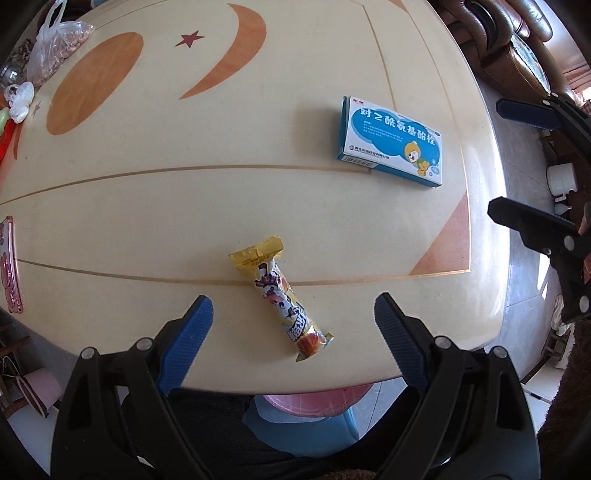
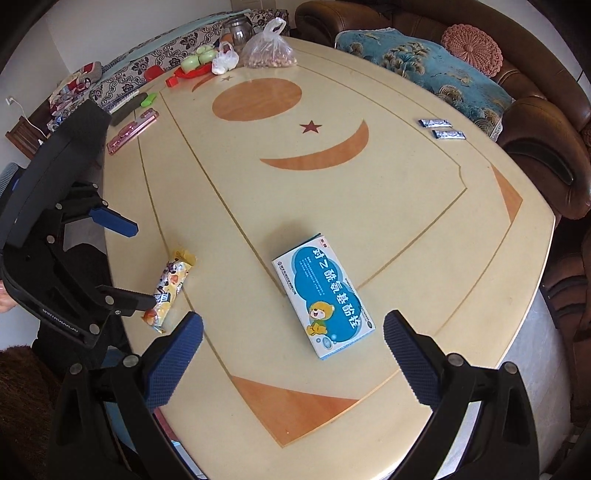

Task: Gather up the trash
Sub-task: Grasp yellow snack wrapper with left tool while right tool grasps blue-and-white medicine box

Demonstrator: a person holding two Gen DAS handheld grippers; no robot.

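Note:
A yellow snack wrapper (image 1: 280, 299) lies on the cream table (image 1: 147, 206) near its front edge, between the fingers of my open left gripper (image 1: 293, 321), which hovers above it. The wrapper also shows in the right wrist view (image 2: 170, 291), with the left gripper (image 2: 142, 264) over it. A blue and white medicine box (image 1: 393, 142) lies flat further right. My right gripper (image 2: 293, 343) is open and empty, and the box (image 2: 325, 295) lies just ahead between its fingers. The right gripper also shows at the right edge of the left wrist view (image 1: 517, 162).
Two small blue sachets (image 2: 441, 129) lie at the table's far right. A plastic bag of nuts (image 2: 267, 48), a white bag (image 2: 225, 59), a jar (image 2: 240, 27) and a pink case (image 2: 133, 127) sit at the far left. A brown sofa (image 2: 535, 122) runs behind. A pink bin (image 1: 310, 402) stands below the front edge.

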